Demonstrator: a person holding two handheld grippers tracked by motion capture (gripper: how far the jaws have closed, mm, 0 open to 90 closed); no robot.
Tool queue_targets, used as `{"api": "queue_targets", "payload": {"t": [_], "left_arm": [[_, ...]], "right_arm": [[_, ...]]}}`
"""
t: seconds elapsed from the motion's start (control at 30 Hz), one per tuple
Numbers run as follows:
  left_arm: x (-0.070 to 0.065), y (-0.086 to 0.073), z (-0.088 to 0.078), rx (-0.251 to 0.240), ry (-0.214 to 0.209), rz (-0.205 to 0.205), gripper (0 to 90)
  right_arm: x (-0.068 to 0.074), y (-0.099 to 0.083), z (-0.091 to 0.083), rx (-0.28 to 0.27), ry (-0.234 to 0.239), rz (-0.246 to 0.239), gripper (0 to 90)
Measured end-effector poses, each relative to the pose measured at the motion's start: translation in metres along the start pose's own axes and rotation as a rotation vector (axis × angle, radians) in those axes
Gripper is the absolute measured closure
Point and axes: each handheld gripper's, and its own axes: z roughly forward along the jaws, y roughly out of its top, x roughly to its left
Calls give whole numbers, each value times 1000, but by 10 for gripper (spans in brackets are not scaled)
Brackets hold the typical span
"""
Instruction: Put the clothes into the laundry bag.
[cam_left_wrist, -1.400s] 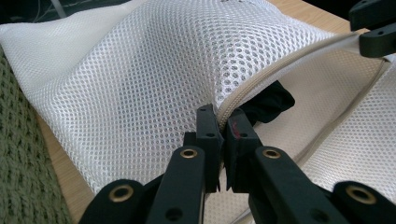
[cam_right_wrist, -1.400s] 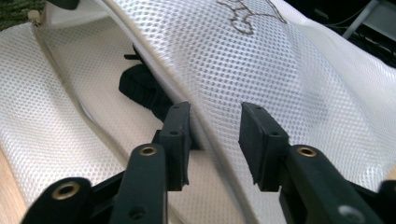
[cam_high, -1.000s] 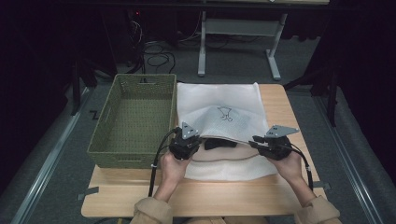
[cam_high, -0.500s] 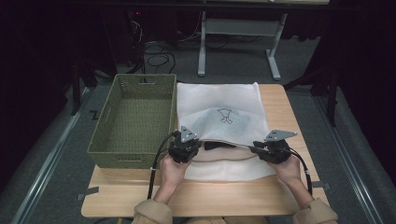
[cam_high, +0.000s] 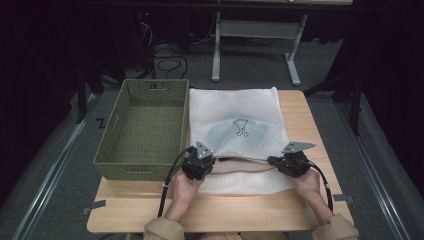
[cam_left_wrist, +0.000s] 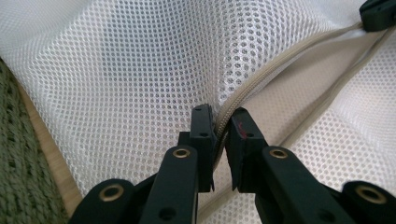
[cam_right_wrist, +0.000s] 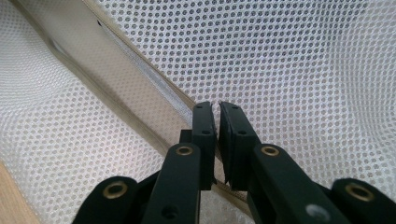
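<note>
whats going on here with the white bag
A person holds a pair of tongs in each hand and works on a white mesh laundry bag lying on the table beside a green basket. The left tongs and the right tongs are each clamped on the bag's zippered edge; the right jaws have just closed.

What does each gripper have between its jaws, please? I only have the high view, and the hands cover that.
Observer: The left gripper is shut on the zipper edge of the white mesh bag.
Operator: Thank you. And the right one?
Observer: The right gripper has just been closing; its jaws now pinch the same beige edge of the bag's opening.
Operator: Is the opening unzipped between them?
Observer: Yes, the left gripper view shows its two edges parted.
</note>
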Motion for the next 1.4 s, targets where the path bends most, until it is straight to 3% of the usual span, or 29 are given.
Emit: {"api": "queue_targets", "payload": {"t": [0.53, 0.83, 1.13, 1.27, 1.4], "left_arm": [[-2, -8, 15, 101, -9, 21, 813], [1, -13, 29, 200, -26, 10, 817], [3, -13, 30, 201, -46, -16, 797], [3, -13, 27, 179, -69, -14, 726], [1, -10, 20, 128, -81, -12, 665]], "right_arm": [[-3, -7, 4, 14, 18, 38, 877], [-6, -14, 11, 29, 24, 78, 877], [-8, -17, 17, 43, 13, 92, 876], [-8, -17, 15, 41, 14, 98, 871], [-7, -15, 9, 2, 10, 101, 856]]}}
